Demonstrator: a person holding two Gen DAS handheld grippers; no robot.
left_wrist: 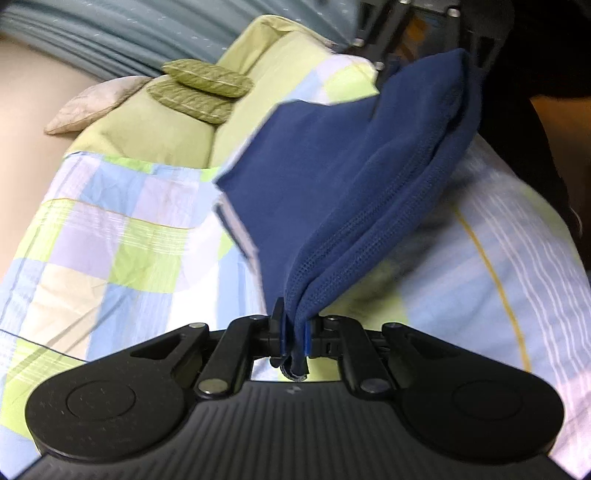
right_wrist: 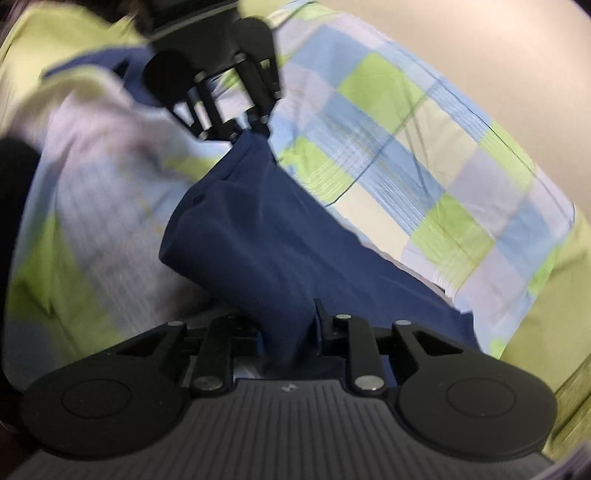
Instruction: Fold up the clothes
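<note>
We see a bed covered by a checked bedspread [left_wrist: 122,243] in pale blue, lime green, lilac and cream squares, filling most of both views; in the right wrist view the same bedspread [right_wrist: 424,177] runs diagonally with a plain beige wall behind it. At the far end in the left wrist view lies a lime-green pillow [left_wrist: 155,125], with 2 olive-green cushions [left_wrist: 199,88] stacked on it and a grey-beige cushion [left_wrist: 92,107] just beside them, under a teal curtain [left_wrist: 110,33]. The navy blue garment [left_wrist: 340,177] hangs lifted above the bedspread, stretched between the 2 tools, with a ribbed hem running down to the left gripper [left_wrist: 295,328] and a loose flap with a pale inner edge dropping to the left. From the right wrist view the garment [right_wrist: 266,236] sags in a folded bundle between both tools, its lower part trailing to the right over the bedspread. Our left gripper has its jaws narrowed tight on the hem, several layers of cloth pinched between the blue pads. Our right gripper [right_wrist: 288,332] is likewise closed on a bunched part of the cloth, which hides 1 finger. Each tool appears in the other's view: the right gripper [left_wrist: 424,48] at the garment's top corner, and the left gripper [right_wrist: 251,129] clamped on the far end.
</note>
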